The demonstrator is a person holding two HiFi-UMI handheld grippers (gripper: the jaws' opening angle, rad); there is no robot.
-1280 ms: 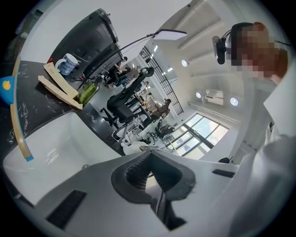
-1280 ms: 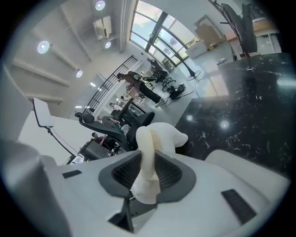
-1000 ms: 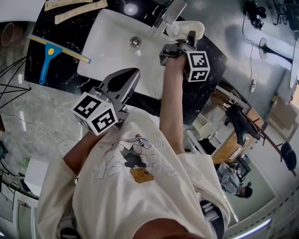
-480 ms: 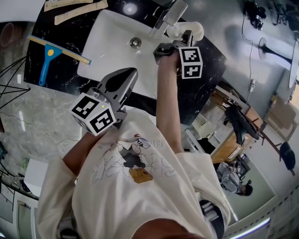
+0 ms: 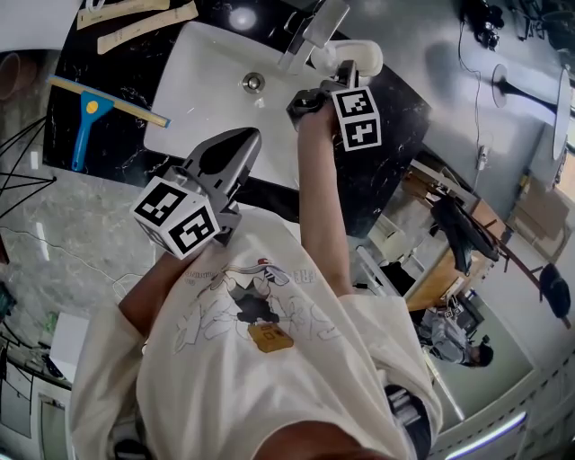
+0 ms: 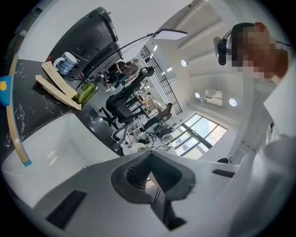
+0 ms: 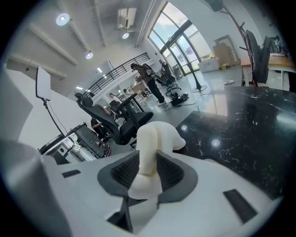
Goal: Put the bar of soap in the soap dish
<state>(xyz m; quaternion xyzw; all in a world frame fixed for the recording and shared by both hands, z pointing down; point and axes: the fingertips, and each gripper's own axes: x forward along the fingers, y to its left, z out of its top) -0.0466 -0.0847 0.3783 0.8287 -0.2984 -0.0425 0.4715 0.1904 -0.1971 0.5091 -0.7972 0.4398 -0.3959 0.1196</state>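
Observation:
A cream bar of soap [image 7: 147,152] stands on edge between my right gripper's [image 7: 147,163] pads, which lie against it on both sides with no gap showing; these jaws have just been opening. Right behind the bar is the rounded white soap dish [image 7: 167,135]. In the head view that dish [image 5: 358,54] sits on the black counter beside the faucet, and my right gripper [image 5: 340,74] reaches up to its near rim. My left gripper [image 5: 257,135] hangs level over the basin's front edge. Its tips [image 6: 150,155] meet with nothing held.
The white sink basin [image 5: 198,85] with its drain [image 5: 253,81] lies left of the dish, and the chrome faucet [image 5: 310,27] stands at its back. A blue squeegee [image 5: 85,112] and wooden strips [image 5: 135,22] rest on the black counter [image 5: 400,117].
My right gripper has shifted slightly up and left towards the soap dish and rolled, its marker cube turning. The left gripper has stayed put.

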